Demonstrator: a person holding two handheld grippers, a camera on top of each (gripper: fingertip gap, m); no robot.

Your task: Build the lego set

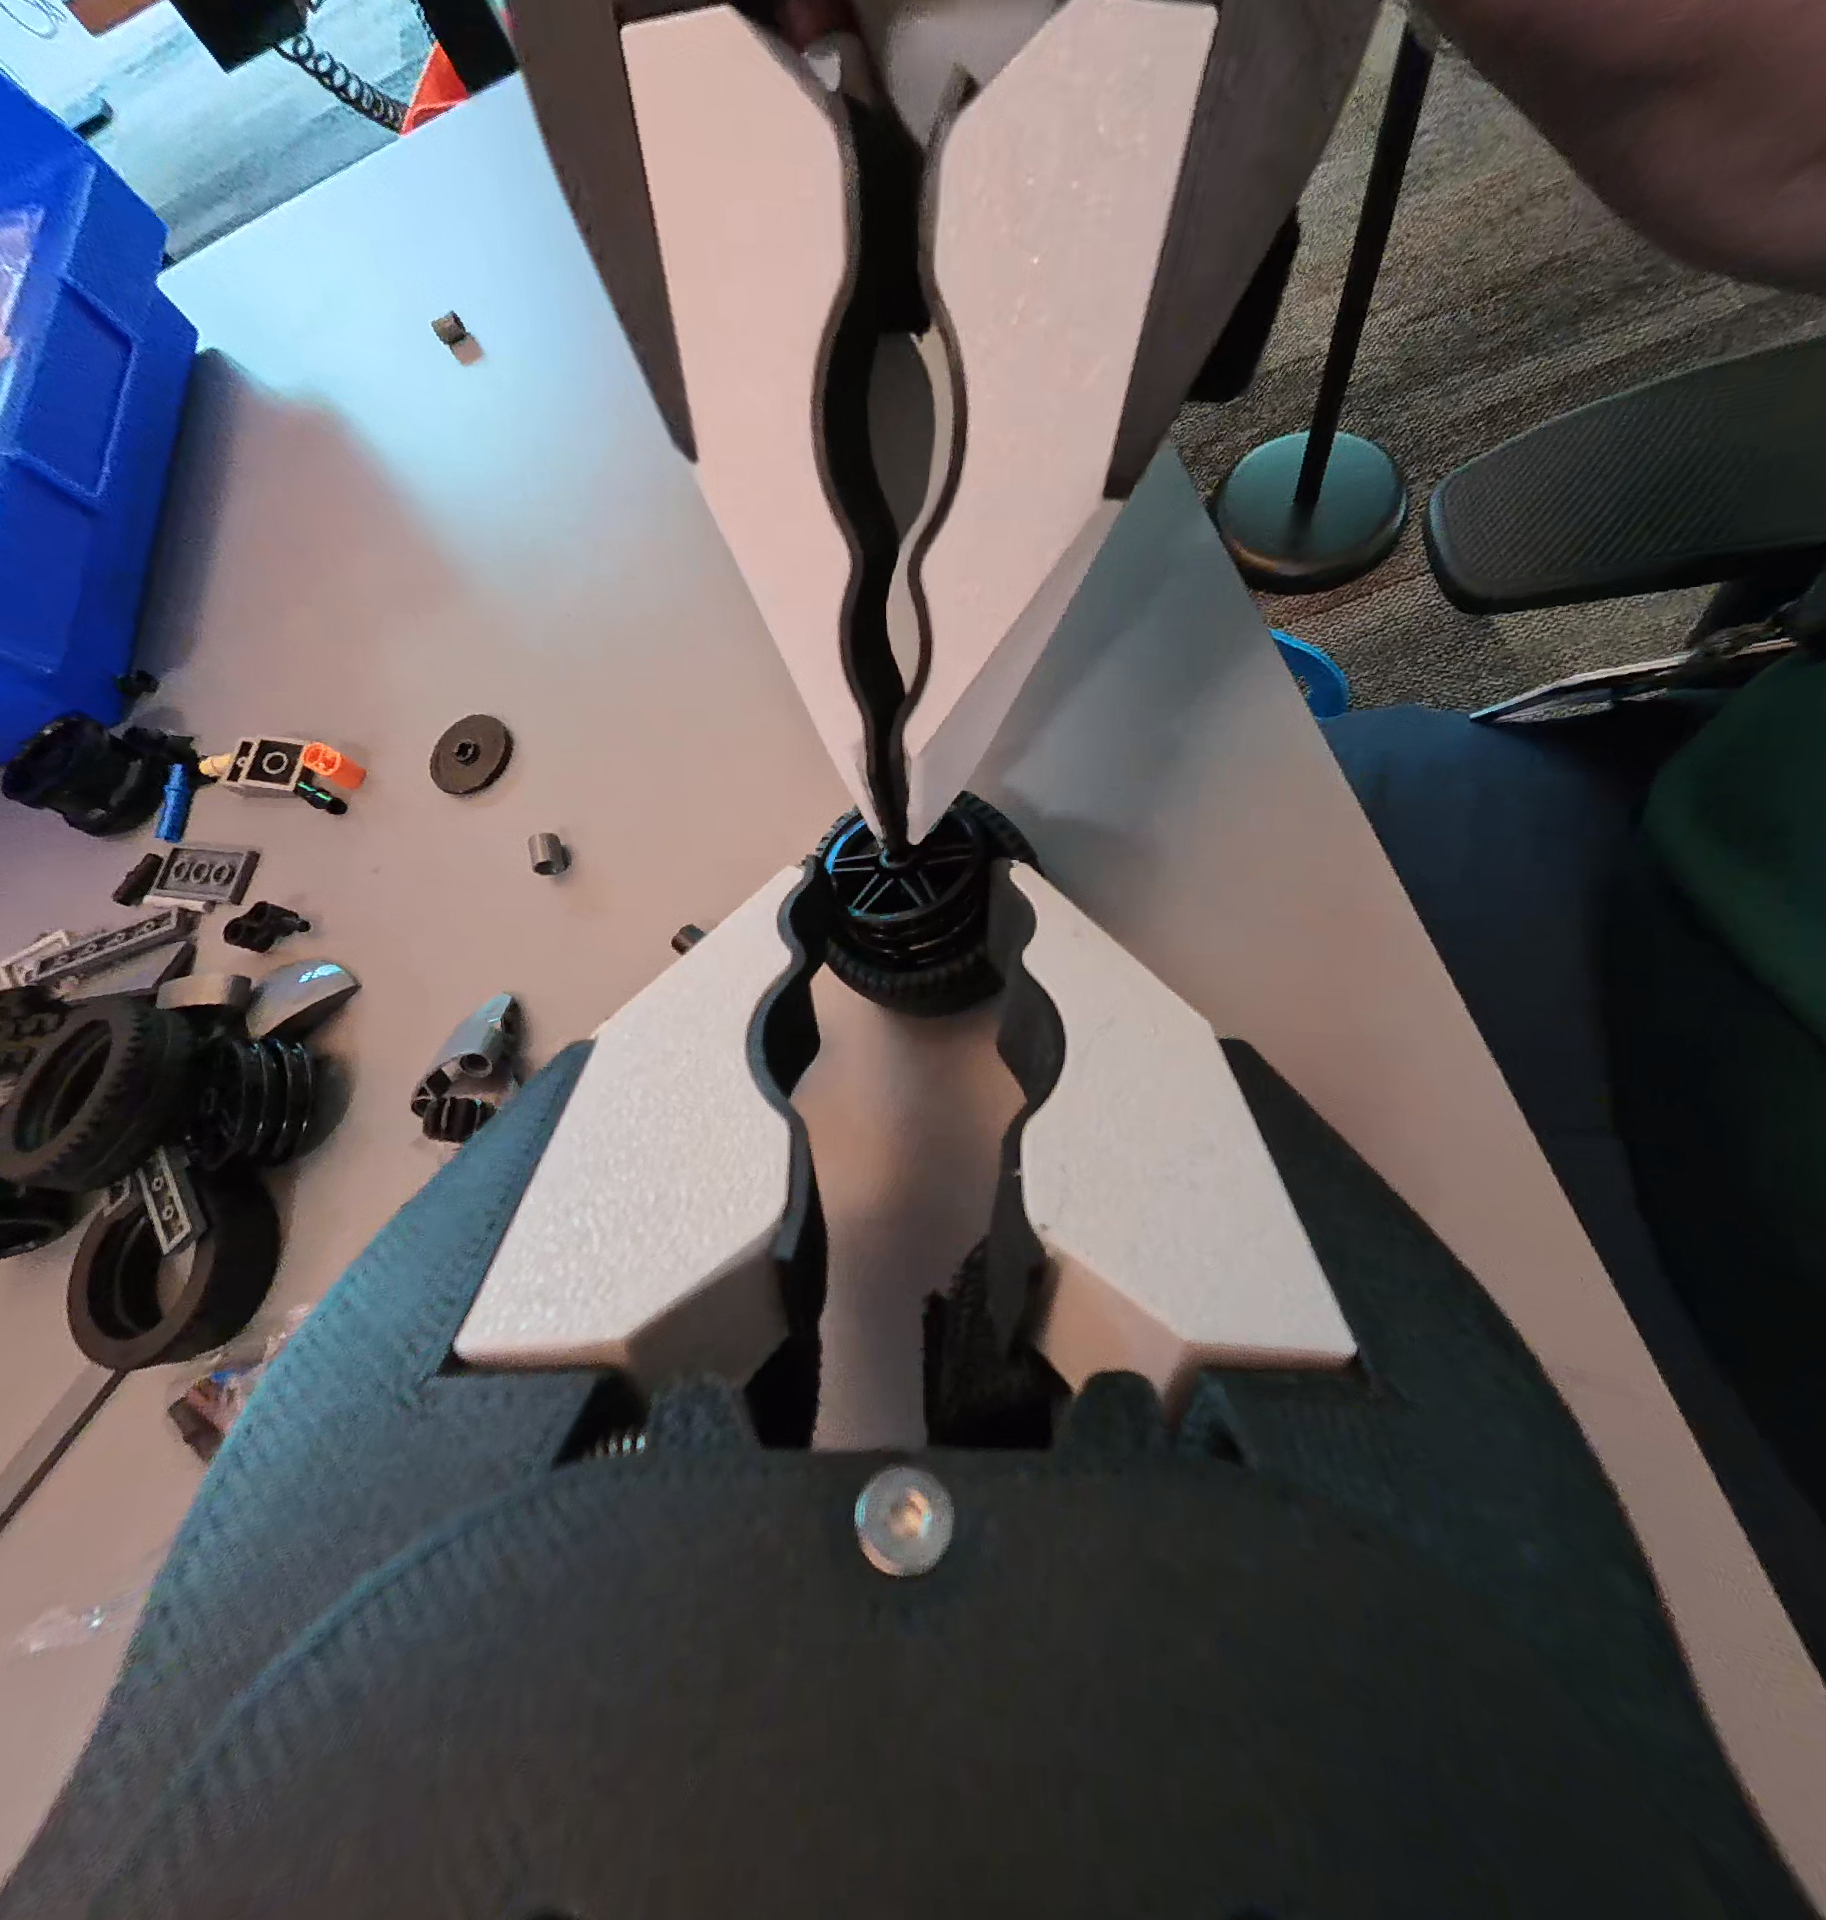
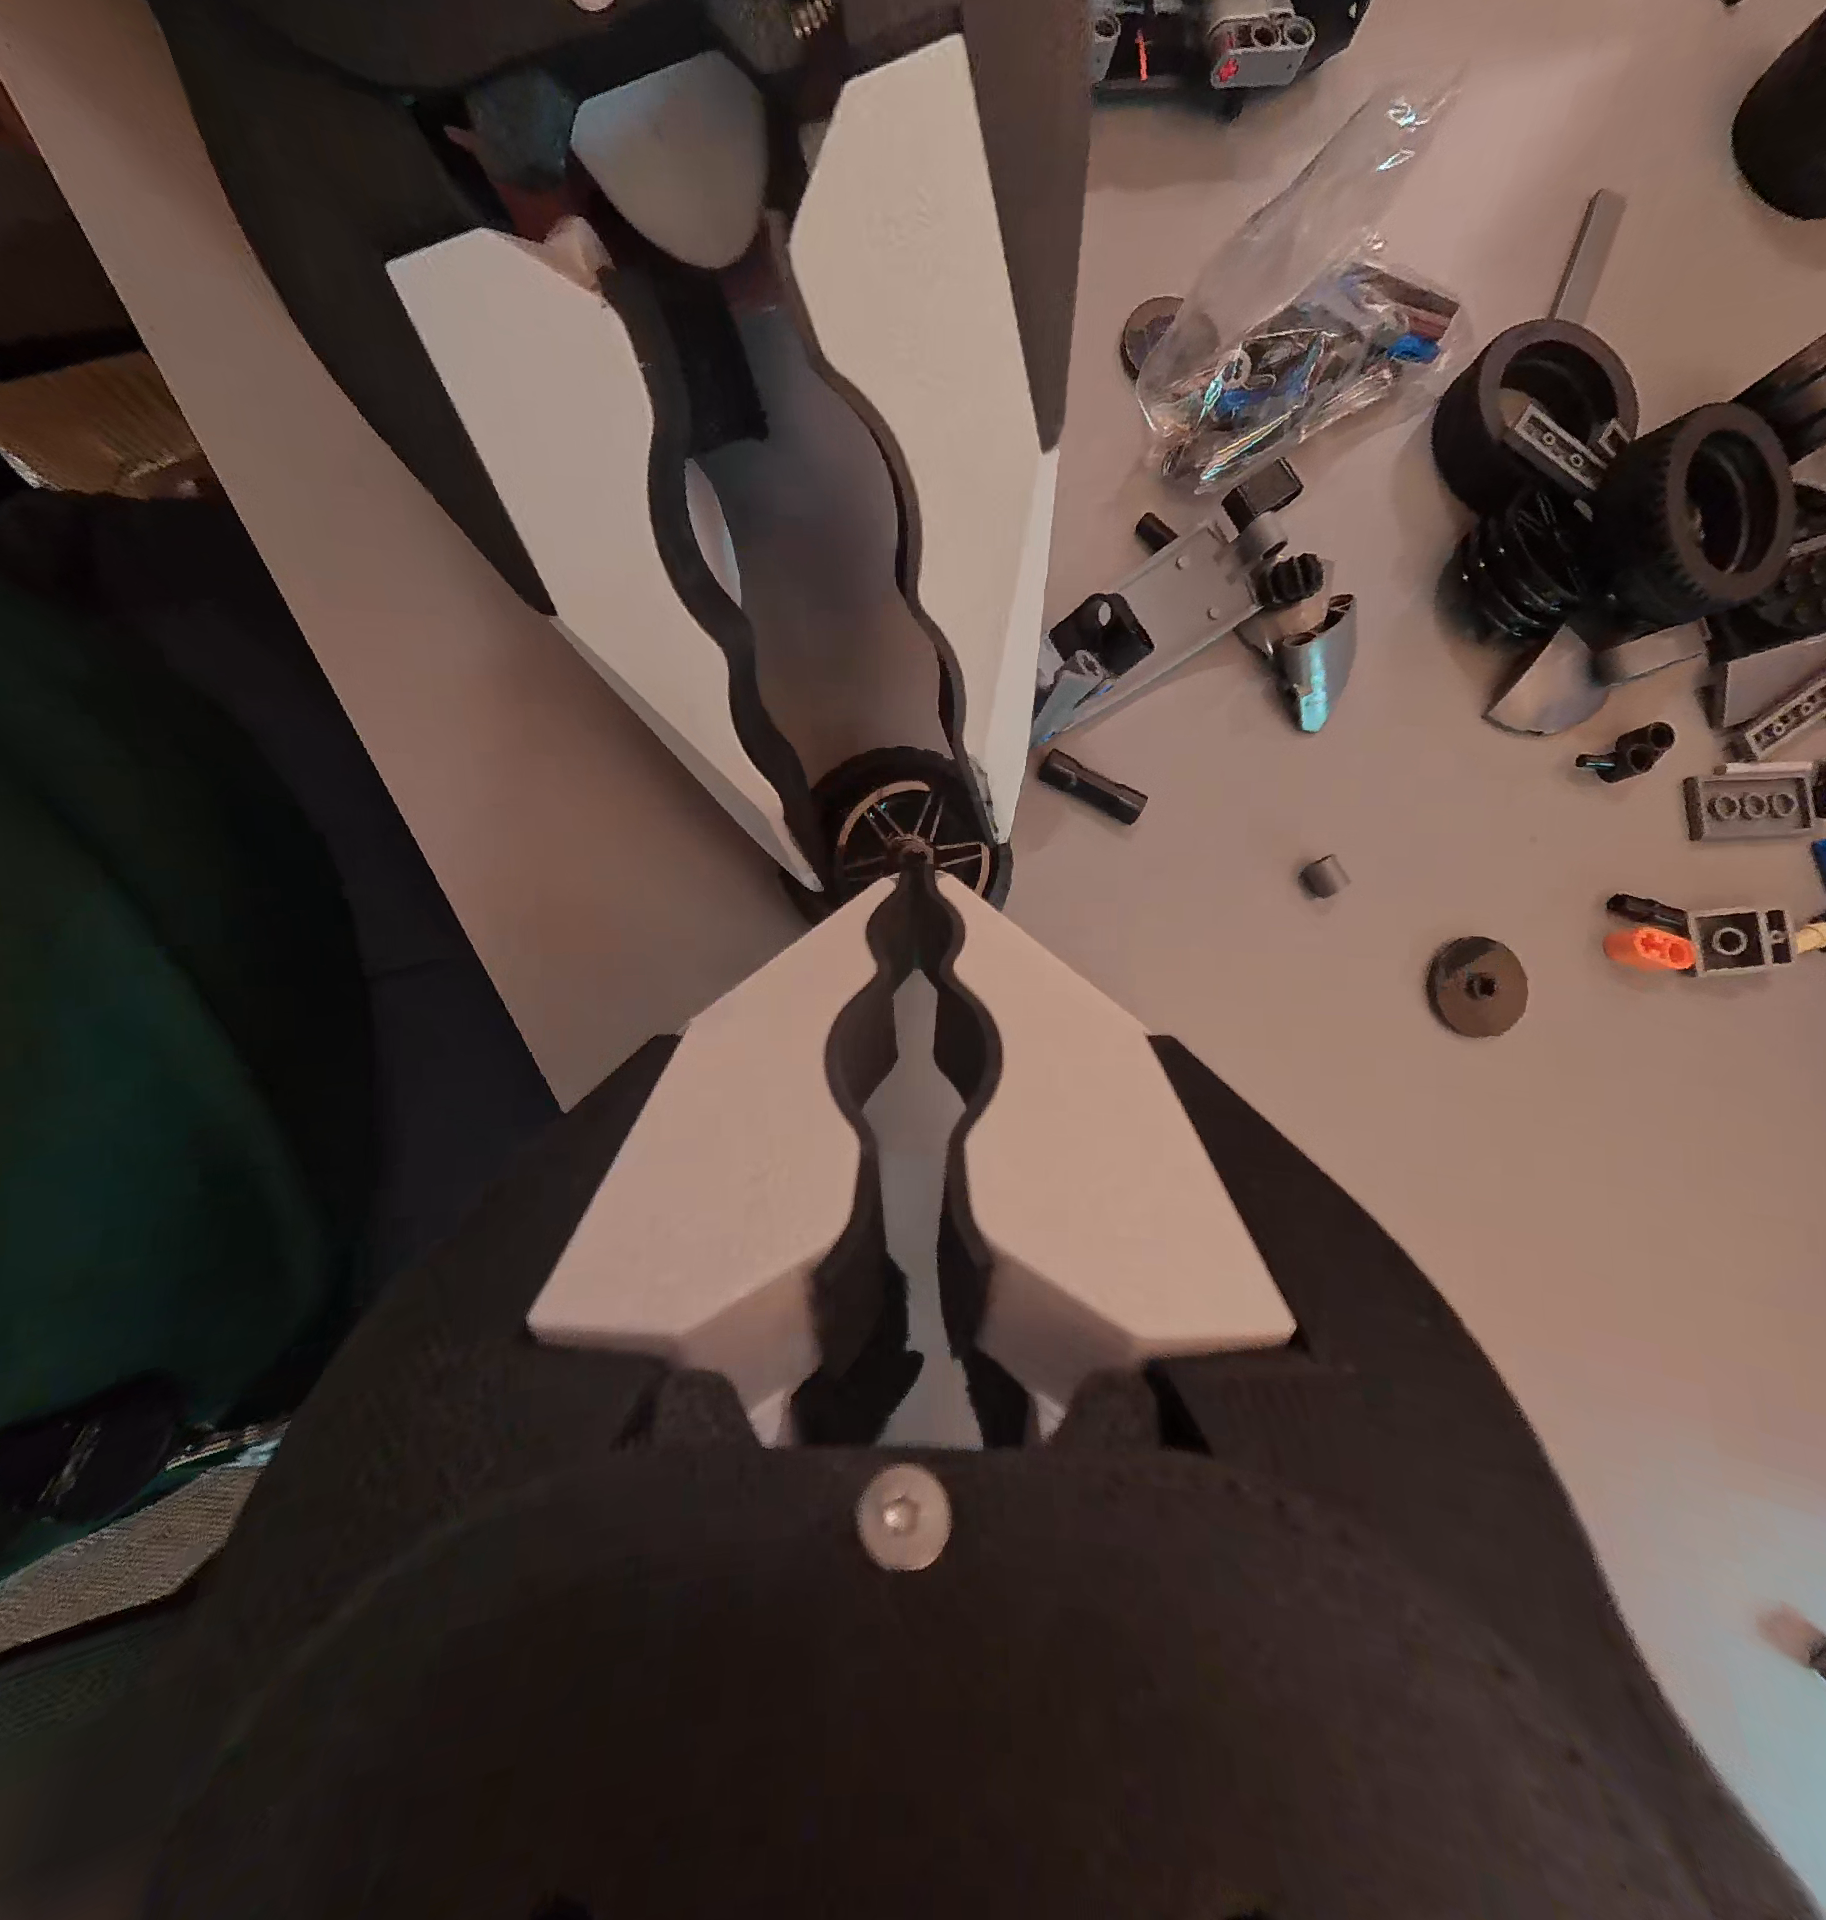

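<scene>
Jaws of left gripper [image 1: 904,914] around one black wheel [image 1: 904,920]; right gripper [image 2: 914,883] jaws pinching one small pin [image 2: 911,854].

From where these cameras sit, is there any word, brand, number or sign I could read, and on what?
No text is legible.
Blue-and-white paper beside the chair: print blurred, unreadable.
Clear plastic bag of parts: no print legible.
Black wheel: no marking visible.
</scene>
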